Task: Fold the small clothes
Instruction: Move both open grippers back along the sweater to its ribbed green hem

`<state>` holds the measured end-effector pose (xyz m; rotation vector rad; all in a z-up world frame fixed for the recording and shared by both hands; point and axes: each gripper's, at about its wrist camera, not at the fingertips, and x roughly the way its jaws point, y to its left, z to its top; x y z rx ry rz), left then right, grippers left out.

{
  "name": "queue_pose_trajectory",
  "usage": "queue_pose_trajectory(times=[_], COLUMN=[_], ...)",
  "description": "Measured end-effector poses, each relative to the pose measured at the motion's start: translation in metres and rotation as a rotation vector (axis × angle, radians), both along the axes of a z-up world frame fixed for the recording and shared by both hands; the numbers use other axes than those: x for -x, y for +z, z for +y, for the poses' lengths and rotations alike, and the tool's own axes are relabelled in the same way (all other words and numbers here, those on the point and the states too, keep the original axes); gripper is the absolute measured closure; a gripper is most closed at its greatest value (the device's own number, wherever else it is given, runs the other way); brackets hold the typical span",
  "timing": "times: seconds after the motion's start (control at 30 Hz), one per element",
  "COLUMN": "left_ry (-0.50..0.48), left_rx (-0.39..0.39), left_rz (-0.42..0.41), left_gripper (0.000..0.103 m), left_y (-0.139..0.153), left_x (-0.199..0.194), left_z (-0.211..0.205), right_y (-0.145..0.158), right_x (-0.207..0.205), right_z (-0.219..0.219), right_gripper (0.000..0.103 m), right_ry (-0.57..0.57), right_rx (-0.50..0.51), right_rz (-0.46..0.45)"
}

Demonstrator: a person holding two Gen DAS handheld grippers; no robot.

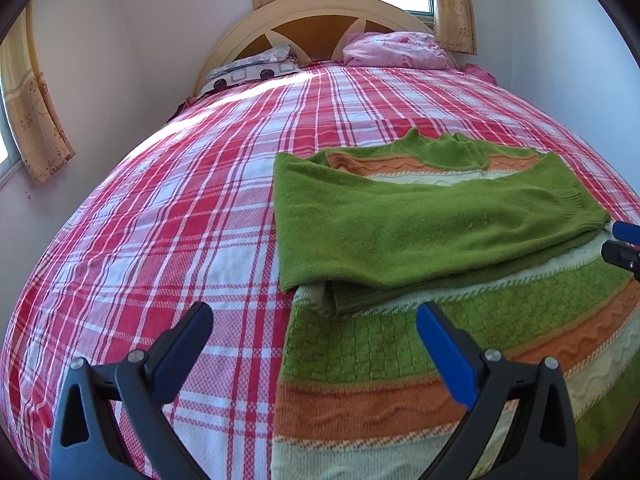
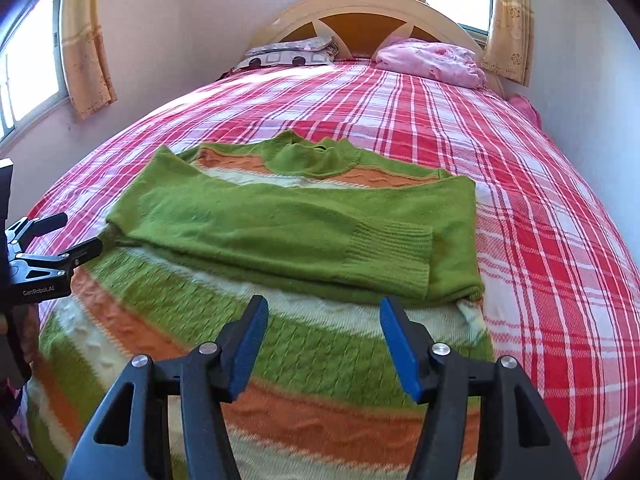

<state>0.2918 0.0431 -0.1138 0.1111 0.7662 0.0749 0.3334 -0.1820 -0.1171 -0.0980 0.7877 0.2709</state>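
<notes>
A green knitted sweater point(image 1: 420, 216) with orange and cream stripes lies flat on the bed; it also shows in the right wrist view point(image 2: 288, 224). Both green sleeves are folded across its chest, one cuff point(image 2: 392, 252) on top. My left gripper point(image 1: 316, 324) is open and empty, hovering over the sweater's lower left edge; it also shows at the left of the right wrist view point(image 2: 70, 236). My right gripper point(image 2: 324, 316) is open and empty above the sweater's lower body; its fingertips point(image 1: 624, 236) show at the right edge of the left wrist view.
The bed has a red and white plaid sheet point(image 1: 180, 216). A patterned pillow point(image 1: 256, 68) and a pink bundle point(image 1: 396, 50) lie by the wooden headboard point(image 1: 320, 16). Walls close in on both sides, with curtained windows point(image 2: 28, 60).
</notes>
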Motion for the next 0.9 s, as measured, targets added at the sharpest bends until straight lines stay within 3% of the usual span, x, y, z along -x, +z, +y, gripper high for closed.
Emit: queue_pose_trajectory(times=[0.4, 0.9], left_ry=[-0.017, -0.071], left_rx=[0.032, -0.002], left_rz=[0.005, 0.033], left_gripper=[0.0, 0.0], left_y=[-0.002, -0.007], left_x=[0.049, 0.103], left_z=[-0.002, -0.011], right_y=[-0.012, -0.023], right_x=[0.051, 0.097], right_z=[0.0, -0.006], right_gripper=[0.041, 0.041], right_ry=[0.016, 0.011], right_rx=[0.006, 0.017], right_rz=[0.032, 0.061])
